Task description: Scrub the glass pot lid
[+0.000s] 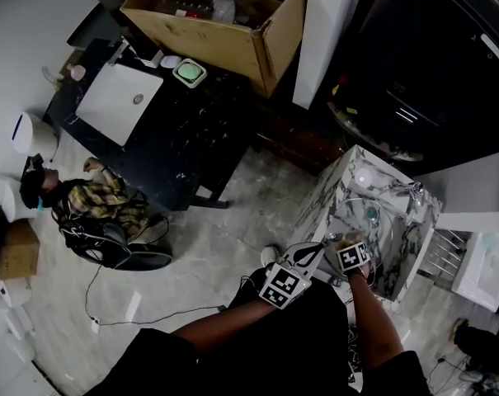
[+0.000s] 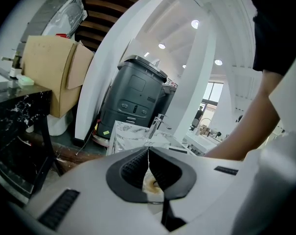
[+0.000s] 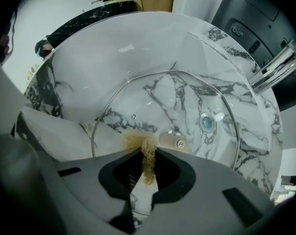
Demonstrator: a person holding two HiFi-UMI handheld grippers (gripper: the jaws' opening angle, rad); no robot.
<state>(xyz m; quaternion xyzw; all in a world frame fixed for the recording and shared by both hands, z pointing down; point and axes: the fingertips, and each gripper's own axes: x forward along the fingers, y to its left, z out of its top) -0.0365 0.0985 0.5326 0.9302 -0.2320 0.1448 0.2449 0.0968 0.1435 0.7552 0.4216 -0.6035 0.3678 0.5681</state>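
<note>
Right gripper [image 3: 147,155] jaws are clenched on a brown scrub pad [image 3: 138,141], which is pressed against the glass pot lid [image 3: 187,102]. The lid stands tilted inside the marble sink [image 3: 89,58], its knob [image 3: 179,142] just beside the pad. Left gripper [image 2: 148,154] jaws are pinched together on a thin pale edge, apparently the lid's rim. The faucet [image 3: 277,65] is at the far right.

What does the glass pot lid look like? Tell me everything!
The glass pot lid is round and see-through, so the marble sink shows through it. A thin metal rim runs around its edge. It has a tiny vent hole and a pale knob. It lies inside the sink's bowl, looking slightly tilted. The right gripper is shut on a tan scrubbing pad, which seems to press against the lid's near part.
</note>
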